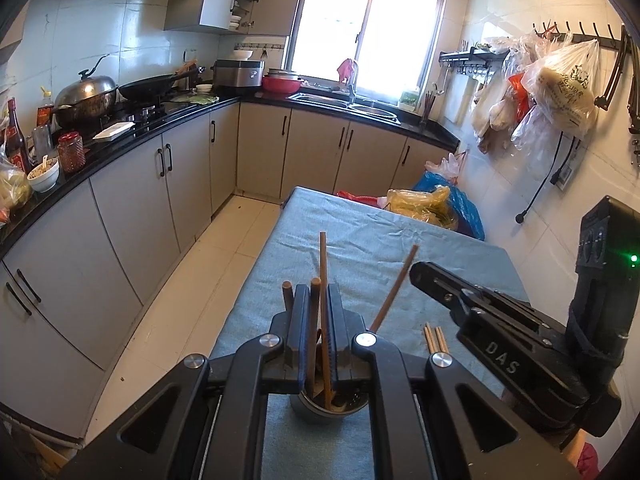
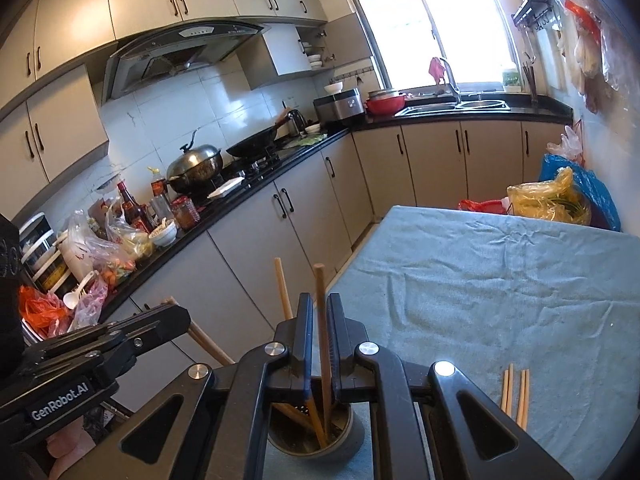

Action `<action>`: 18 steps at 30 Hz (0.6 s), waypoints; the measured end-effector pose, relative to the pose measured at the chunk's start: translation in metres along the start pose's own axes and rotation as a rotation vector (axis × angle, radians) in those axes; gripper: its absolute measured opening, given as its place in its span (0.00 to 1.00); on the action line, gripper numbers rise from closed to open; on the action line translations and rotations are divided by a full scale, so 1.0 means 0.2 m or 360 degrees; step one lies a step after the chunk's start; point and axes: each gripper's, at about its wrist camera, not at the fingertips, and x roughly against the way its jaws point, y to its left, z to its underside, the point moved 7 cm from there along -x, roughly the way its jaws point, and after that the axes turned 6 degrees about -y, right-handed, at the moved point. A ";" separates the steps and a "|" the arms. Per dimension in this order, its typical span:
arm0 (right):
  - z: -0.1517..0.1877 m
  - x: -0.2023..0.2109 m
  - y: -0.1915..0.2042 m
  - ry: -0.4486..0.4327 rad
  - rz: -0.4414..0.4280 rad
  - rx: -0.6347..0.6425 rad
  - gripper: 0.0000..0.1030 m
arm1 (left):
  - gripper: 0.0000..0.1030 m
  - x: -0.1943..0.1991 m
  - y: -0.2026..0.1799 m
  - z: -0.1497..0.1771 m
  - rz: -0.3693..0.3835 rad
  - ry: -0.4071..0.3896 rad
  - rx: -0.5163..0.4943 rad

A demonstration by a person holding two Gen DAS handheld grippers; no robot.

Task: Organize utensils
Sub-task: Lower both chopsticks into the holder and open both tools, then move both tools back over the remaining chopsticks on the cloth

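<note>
Cup point(image 2: 340, 446) base hidden (gripper frames). Left gripper point(image 1: 319, 312) and right gripper point(image 2: 319, 320) each pinch a chopstick point(image 2: 322, 320), tip toward 12 o'clock.

Through the right wrist view we saw our right gripper point(image 2: 319, 322) nearly closed on one brown chopstick point(image 2: 322, 320), whose lower end stood inside the grey holder cup point(image 2: 344, 446) with a few others. The cup sat at the near edge of the blue cloth point(image 2: 500, 280) covering the table. Four pale chopsticks point(image 2: 516, 394) lay flat on the cloth to the right. Our left gripper point(image 2: 132, 332) showed at the left edge.
</note>
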 end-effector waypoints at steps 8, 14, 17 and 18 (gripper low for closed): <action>-0.06 0.19 -0.04 -0.0108 -0.0027 -0.0049 0.08 | 0.08 0.10 -0.04 -0.02 0.0022 -0.0066 -0.0009; 0.00 0.38 -0.20 -0.0151 0.0016 -0.0115 0.08 | 0.31 0.23 -0.16 0.03 0.0042 -0.0177 -0.0104; 0.07 0.47 -0.35 -0.0149 0.0091 -0.0185 0.10 | 0.31 0.23 -0.27 0.11 0.0082 -0.0182 -0.0173; 0.10 0.49 -0.40 -0.0146 0.0111 -0.0217 0.12 | 0.31 0.22 -0.31 0.14 0.0102 -0.0167 -0.0191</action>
